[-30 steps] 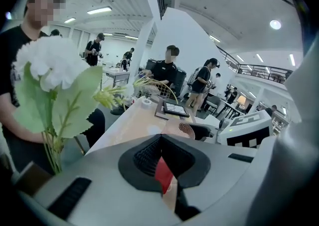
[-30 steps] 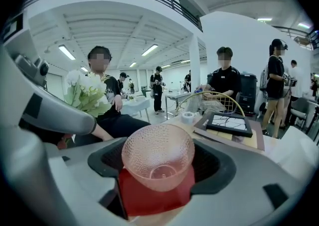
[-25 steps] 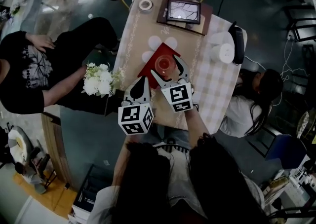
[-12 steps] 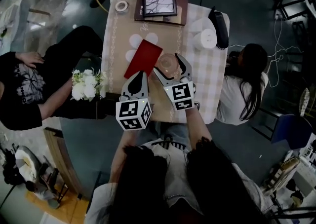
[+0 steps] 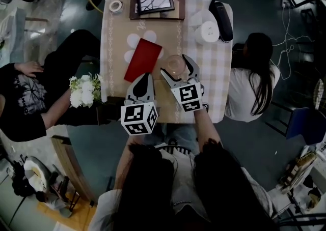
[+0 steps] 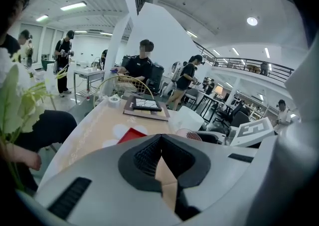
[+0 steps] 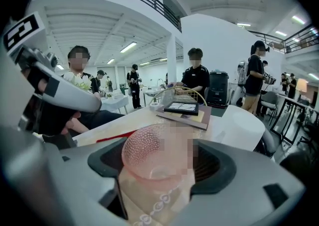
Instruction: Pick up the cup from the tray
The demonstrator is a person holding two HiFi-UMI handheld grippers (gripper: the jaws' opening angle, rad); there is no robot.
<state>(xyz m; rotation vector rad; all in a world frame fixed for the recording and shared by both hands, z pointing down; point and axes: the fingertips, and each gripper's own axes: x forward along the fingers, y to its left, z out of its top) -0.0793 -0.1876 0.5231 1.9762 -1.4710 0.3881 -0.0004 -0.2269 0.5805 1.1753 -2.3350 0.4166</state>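
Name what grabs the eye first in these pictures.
The pink dimpled glass cup stands out, gripped between the jaws of the right tongs over the checked table. Just left of it lies the bright red tray, bare, while the left tongs hang shut and empty near the table's front edge. White flowers show off the table's left side.
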